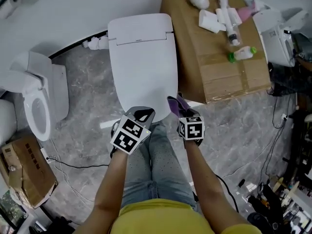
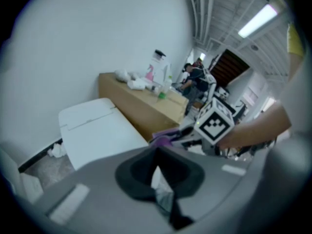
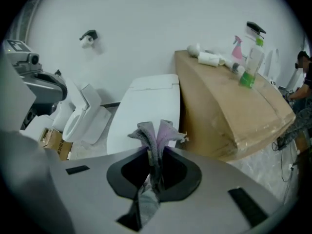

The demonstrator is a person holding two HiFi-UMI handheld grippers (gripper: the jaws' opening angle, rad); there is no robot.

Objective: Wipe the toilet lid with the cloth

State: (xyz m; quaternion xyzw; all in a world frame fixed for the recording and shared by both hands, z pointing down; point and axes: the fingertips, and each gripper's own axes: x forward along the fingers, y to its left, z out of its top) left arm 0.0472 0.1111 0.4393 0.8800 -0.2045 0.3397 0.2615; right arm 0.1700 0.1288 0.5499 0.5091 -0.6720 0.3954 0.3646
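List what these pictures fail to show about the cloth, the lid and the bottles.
The cloth: only a bunched tuft shows; the rest is hidden inside the right gripper, right gripper view.
The toilet lid: front edge covered by the left gripper and the cloth, head view.
The green-capped bottle: label too small to read, head view.

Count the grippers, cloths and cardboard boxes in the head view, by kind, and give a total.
Grippers: 2, the left gripper and the right gripper
Cloths: 1, the cloth in the right gripper
Cardboard boxes: 2, the large box beside the toilet and the small box on the floor
Total: 5
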